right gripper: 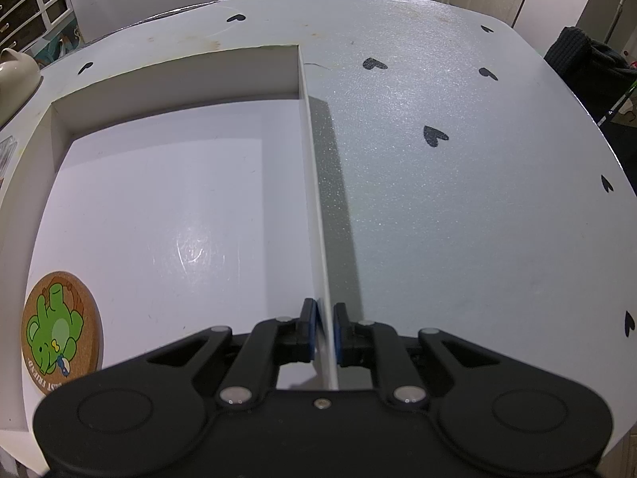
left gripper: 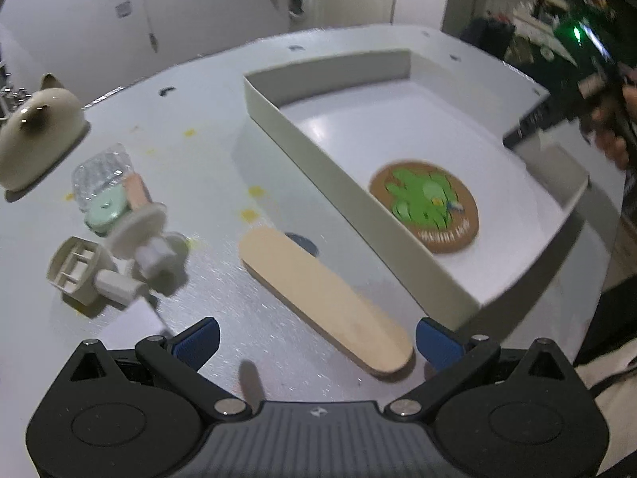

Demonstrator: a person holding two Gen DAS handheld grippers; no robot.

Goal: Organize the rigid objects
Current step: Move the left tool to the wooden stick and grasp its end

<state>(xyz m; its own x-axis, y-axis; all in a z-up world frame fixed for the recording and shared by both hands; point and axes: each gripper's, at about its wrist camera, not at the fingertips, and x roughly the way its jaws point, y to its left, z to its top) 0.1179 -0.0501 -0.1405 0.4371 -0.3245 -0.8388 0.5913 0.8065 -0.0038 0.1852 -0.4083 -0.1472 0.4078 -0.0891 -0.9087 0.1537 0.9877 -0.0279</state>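
- The left gripper (left gripper: 316, 342) is standing wide open with nothing between its blue pads, pointing steeply down at the table (left gripper: 223, 127)
- The wooden stick (left gripper: 324, 302) is lying flat just ahead of this gripper, its near rounded end sitting between the spread fingers, closer to the right-hand one, its far end running away up and to the left
- It is looking light, stiff and thin; pinching across its narrow width at the near end seems best, though lying so flat it may be slipping under the pads
- The right gripper (right gripper: 323, 328) is clamping the thin wall of the white box (right gripper: 314, 183), nearly shut on it
- The round coaster (left gripper: 424, 207) is already lying inside the box, ahead and to the right of the left gripper
- Small plastic parts (left gripper: 119, 255) are waiting ahead to its left
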